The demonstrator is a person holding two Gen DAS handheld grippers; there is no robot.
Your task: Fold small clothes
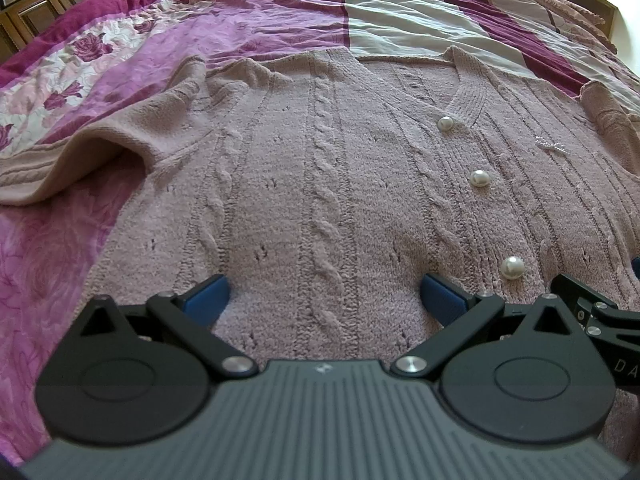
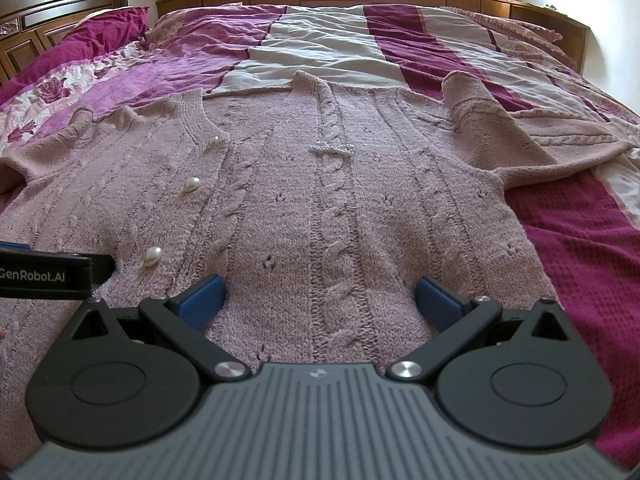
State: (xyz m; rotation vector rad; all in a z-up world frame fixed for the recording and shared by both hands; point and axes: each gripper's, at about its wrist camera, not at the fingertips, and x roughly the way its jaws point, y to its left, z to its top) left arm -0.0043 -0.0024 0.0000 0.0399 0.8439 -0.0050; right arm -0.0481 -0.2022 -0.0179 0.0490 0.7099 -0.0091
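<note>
1. The bed (image 2: 568, 240) carries everything: its striped and floral cover runs away from you toward the headboard side, and the knitted cardigan (image 1: 320, 184) lies spread flat on it, front up
2. The cardigan's long axis runs straight ahead of both claws, hem nearest you and V-neck far; its sleeves stick out sideways, the left sleeve (image 1: 80, 160) well off to your left and the right sleeve (image 2: 500, 128) off to your right, its cuff end doubled back
3. That is the relation your next move likely turns on: each sleeve lies outward from the claw on its own side, so I judge the left hand nearer the left sleeve and the right nearer the right
4. Your left gripper (image 1: 324, 298) sits low over the hem end, pointing up the body, jaws spread wide with nothing between them
5. Your right gripper (image 2: 318, 298) is just beside it, same heading, equally wide open and empty
6. The pearl buttons (image 1: 480, 178) line the placket between the two claws; the lowest lies near the left one's inner finger
</note>
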